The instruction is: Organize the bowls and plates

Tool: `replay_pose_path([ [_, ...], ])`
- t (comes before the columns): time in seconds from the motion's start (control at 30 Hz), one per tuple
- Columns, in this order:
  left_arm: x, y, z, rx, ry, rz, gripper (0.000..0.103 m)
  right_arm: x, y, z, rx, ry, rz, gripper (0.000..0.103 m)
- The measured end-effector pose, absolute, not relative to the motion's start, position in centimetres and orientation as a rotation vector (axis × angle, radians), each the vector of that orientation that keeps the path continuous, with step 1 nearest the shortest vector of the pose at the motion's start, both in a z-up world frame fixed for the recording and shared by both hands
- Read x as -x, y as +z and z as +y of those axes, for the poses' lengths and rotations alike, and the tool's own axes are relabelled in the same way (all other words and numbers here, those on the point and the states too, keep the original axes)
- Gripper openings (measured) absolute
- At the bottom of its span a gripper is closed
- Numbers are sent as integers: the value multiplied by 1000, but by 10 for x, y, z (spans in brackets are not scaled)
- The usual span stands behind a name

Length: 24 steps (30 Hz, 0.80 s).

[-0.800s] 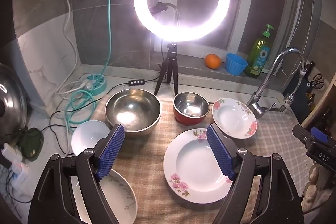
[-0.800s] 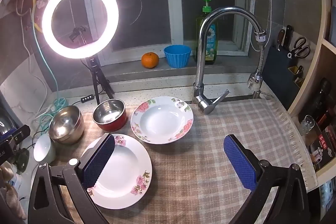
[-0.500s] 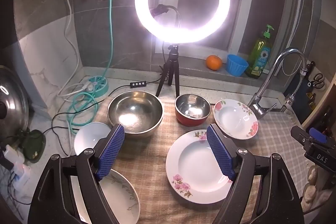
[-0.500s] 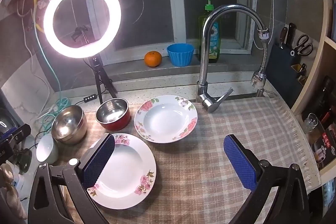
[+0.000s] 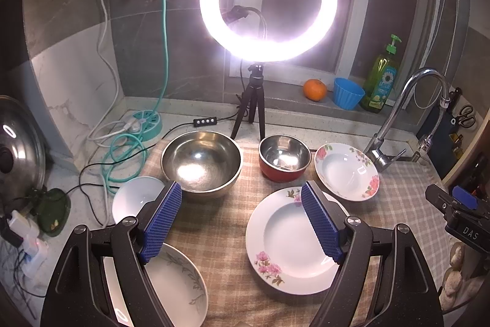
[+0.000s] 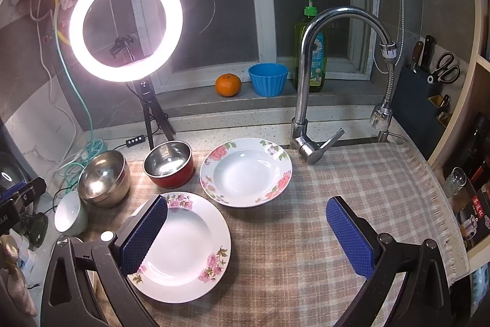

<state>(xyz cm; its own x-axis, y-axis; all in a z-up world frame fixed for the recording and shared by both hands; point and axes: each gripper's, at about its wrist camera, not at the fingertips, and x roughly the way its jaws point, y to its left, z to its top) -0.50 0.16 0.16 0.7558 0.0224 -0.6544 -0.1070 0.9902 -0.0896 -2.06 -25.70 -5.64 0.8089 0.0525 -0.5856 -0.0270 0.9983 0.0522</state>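
Plates: large pink-flowered plate (image 6: 183,247) near centre on checked cloth (image 6: 337,204); smaller rose-rimmed one (image 6: 245,170) just beyond. Far left, steel bowl (image 5: 202,163) and red bowl (image 5: 284,157), both empty. Left gripper (image 5: 242,219) and right gripper (image 6: 245,235) hover above, jaws spread, holding nothing.

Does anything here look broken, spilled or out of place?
Nothing looks broken or spilled. The oddest sight is the checked cloth spread right up around the faucet, apparently covering where a sink would be. Also, the leaf-pattern plate lies partly off the cloth's left edge.
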Motion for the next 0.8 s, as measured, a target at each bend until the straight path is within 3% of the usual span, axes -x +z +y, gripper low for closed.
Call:
replay_pose_path([
  [0.8, 6, 1, 5, 124, 69, 716, 81, 21, -58, -254, -37, 58, 637, 102],
])
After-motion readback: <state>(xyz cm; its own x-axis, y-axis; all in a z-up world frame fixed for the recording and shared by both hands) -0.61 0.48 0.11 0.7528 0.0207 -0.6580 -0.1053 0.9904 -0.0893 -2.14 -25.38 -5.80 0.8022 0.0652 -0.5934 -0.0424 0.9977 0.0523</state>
